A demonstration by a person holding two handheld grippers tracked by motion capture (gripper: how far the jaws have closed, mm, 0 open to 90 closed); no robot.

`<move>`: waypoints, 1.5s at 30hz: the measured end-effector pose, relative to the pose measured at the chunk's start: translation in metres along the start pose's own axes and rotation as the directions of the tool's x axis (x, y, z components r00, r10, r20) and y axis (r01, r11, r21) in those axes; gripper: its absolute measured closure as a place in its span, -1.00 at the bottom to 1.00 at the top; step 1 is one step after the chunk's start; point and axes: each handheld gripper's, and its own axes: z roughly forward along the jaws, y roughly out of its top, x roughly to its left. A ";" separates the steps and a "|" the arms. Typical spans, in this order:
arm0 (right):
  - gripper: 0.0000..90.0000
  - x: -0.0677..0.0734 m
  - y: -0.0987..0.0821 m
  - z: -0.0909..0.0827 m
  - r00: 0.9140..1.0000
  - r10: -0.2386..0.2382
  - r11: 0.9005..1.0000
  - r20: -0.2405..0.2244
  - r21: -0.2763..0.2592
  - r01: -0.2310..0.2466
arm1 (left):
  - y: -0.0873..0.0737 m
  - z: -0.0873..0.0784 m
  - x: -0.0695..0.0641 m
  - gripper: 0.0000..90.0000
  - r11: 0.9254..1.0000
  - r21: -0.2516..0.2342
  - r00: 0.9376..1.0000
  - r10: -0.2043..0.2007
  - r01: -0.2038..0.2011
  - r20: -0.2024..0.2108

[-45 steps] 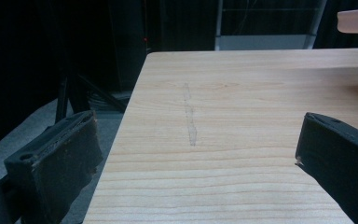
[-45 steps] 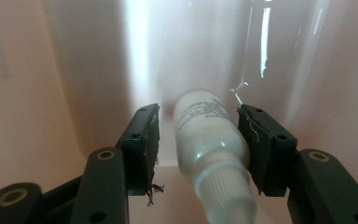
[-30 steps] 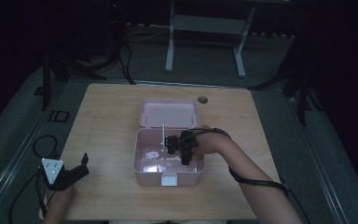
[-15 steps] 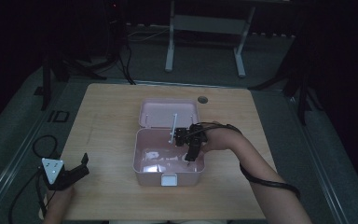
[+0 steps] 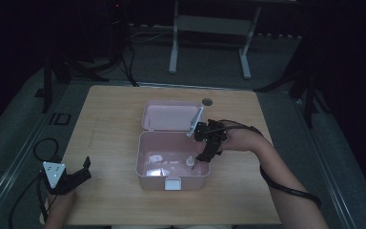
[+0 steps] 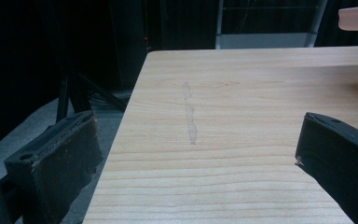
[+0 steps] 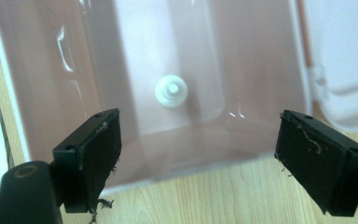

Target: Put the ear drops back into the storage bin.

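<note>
An open pink box (image 5: 141, 162) stands mid-table with its lid (image 5: 169, 116) folded back. On the box floor lies a small white round cap-like piece (image 5: 189, 162), also seen from above as the white piece (image 7: 171, 90) on the pink floor (image 7: 168, 51). My right gripper (image 5: 203, 156) hovers over the box's right part, above that piece. Its jaws have just been opening and stand wide with nothing between them (image 7: 196, 149). My left gripper (image 5: 82, 171) rests at the table's near left corner, open and empty (image 6: 191, 158).
The wooden table (image 5: 109, 124) has bare room left of the box, and its left edge (image 6: 130, 107) runs close to my left gripper. A dark round hole (image 5: 207, 101) sits behind the lid. Stands and cables are on the dark floor beyond.
My right gripper has lifted out of the box and shifted right and back, its jaws spreading. The white piece stays on the box floor. The left gripper has not moved.
</note>
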 end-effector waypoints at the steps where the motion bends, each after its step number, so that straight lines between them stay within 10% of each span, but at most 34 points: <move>1: -0.68 -0.002 -0.003 -0.002 1.000 0.016 1.000 0.006 -0.006 -0.016 | 0.000 0.000 0.000 -0.99 1.000 0.000 1.000 0.000 0.000 0.000; 25: -0.65 -0.023 -0.095 -0.008 0.963 0.255 0.964 0.088 -0.096 -0.246 | 0.000 0.000 0.000 -0.99 1.000 0.000 1.000 0.000 0.000 -0.004; 45: -0.65 -0.025 -0.175 0.053 0.827 0.534 0.835 0.177 -0.267 -0.482 | 0.000 0.000 0.000 -0.99 1.000 0.001 1.000 0.000 0.000 -0.002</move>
